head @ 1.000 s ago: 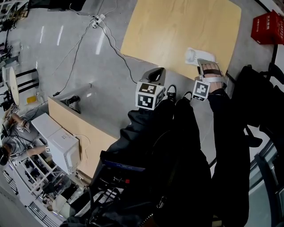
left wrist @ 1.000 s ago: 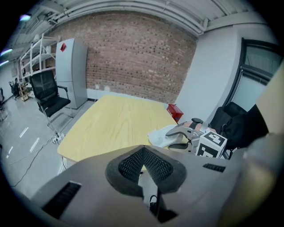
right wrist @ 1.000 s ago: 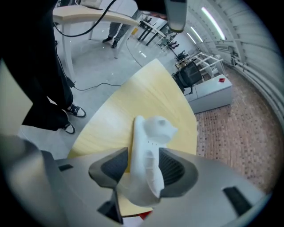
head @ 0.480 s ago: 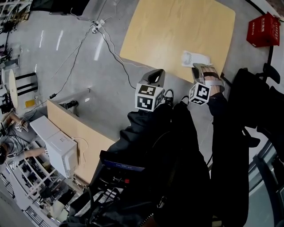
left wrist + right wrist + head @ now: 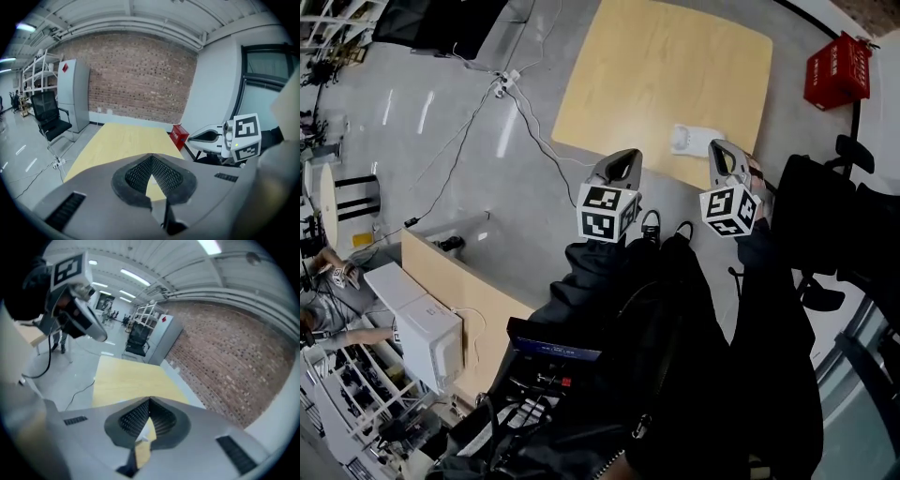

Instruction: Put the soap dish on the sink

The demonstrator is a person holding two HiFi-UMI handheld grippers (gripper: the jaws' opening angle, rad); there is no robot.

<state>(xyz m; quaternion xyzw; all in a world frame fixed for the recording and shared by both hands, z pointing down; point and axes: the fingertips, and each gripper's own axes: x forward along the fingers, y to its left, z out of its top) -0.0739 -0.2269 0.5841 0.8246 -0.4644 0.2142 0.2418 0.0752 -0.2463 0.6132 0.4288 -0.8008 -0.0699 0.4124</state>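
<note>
Soap dish: white, lying flat on the wooden table near its front edge. No sink is in view.

Right gripper: just beside the dish at 4 o'clock, not touching it. Its jaws have just been closing and meet on nothing.

Left gripper: at 8 o'clock, well apart, likewise closed and empty.

Recommendation: count the placement finished only if the dish sits wholly on the surface. Draw both tools away upward, since a knock could push it off.
</note>
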